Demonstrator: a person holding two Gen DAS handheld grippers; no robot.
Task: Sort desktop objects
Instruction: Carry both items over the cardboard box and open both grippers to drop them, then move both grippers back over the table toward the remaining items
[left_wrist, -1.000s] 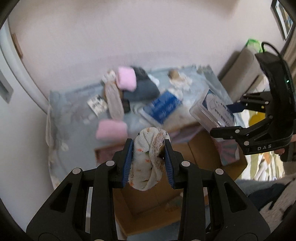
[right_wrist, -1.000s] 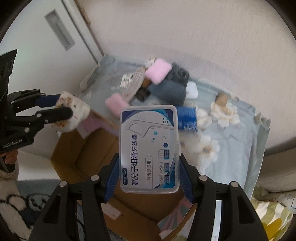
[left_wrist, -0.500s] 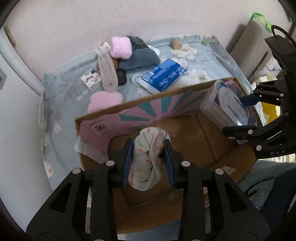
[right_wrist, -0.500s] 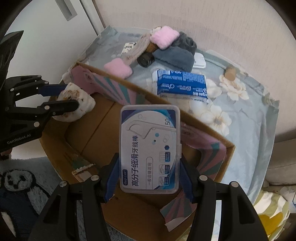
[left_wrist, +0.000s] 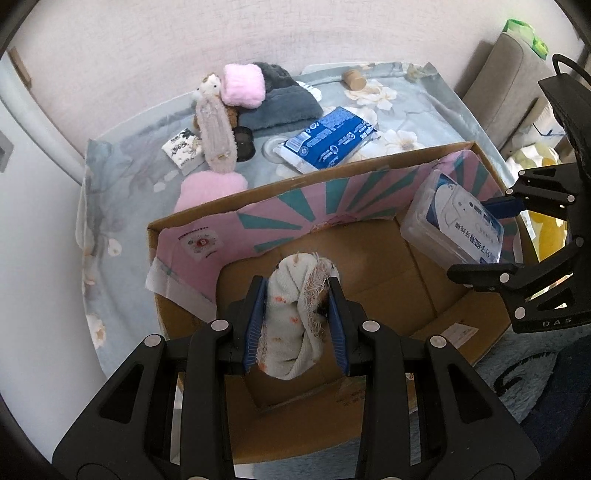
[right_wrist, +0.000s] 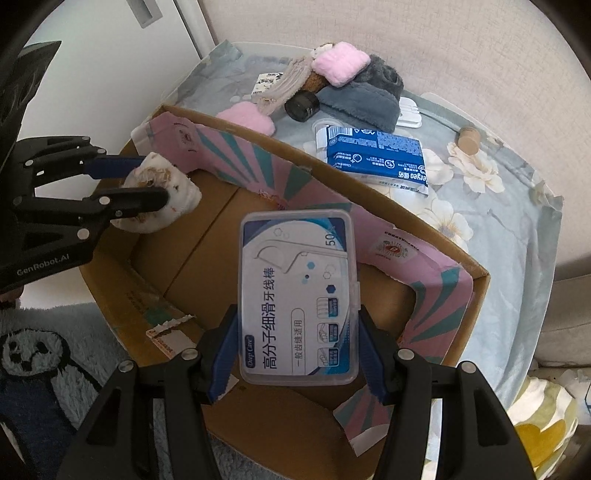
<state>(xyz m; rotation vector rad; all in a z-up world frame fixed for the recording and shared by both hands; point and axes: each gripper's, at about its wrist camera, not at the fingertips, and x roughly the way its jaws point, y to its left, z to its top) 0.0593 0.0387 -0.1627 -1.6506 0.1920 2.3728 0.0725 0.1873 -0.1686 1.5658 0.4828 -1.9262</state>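
Behind everything stands a pale wall, and before it a table (left_wrist: 122, 206) covered with a flowered blue-grey cloth. An open cardboard box (left_wrist: 373, 173) sits at the near edge of this table, its inner flaps printed pink and teal, and its brown floor looks bare.

Both grippers hang above the box opening. The left gripper (left_wrist: 297, 314) is clenched on a rolled white cloth (left_wrist: 295, 317) with small orange dots; the roll stands about upright between the blue pads, its frayed end up. The box floor lies straight below and a little ahead of it, toward the left end of the box. The right gripper (right_wrist: 297, 343) grasps a clear plastic floss-pick box (right_wrist: 297, 295) by its two long sides, so the long axis runs forward along the fingers, pointing to the far wall of the cardboard box. In the left camera this container (left_wrist: 452, 229) hovers over the right end of the box, well apart from the cloth.

I judge that the coming move is a release into the box, and each gripper is nearer to its own end, so the two drops should not meet.

Still on the table beyond the box are a blue packet (left_wrist: 330, 138), two pink pads, a grey fleece piece (left_wrist: 280, 105), a small dark jar (right_wrist: 302, 105) and a cork (right_wrist: 468, 137).
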